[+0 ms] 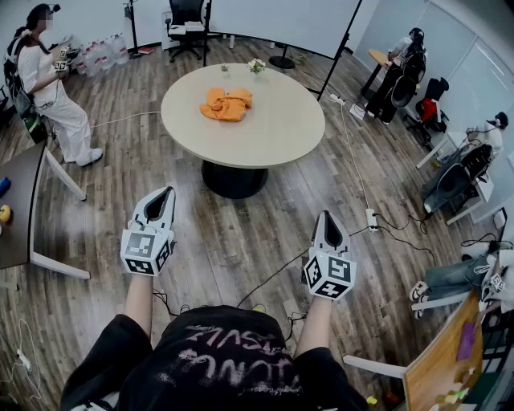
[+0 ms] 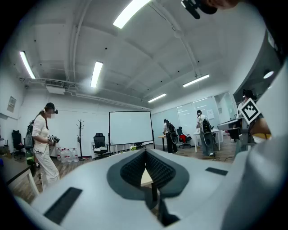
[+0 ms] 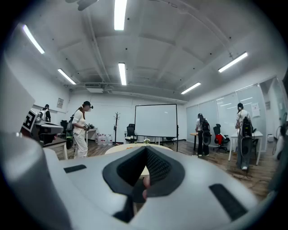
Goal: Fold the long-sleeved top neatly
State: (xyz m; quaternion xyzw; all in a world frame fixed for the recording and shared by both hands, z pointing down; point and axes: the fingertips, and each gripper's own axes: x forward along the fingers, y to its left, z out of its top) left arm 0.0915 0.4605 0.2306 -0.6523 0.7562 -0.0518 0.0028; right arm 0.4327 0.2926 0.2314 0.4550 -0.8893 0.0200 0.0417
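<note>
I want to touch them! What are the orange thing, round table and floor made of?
The orange top looks like soft cloth: it lies crumpled in matt folds. The round table is smooth, pale and matt on top: maybe laminate or painted wood. The floor shows plank lines and grain: wood or wood-look vinyl.

I stand in an office: projector screen (image 3: 155, 121), office chairs (image 1: 186, 20), glass partitions (image 3: 252, 112), a round table (image 1: 273, 136).
</note>
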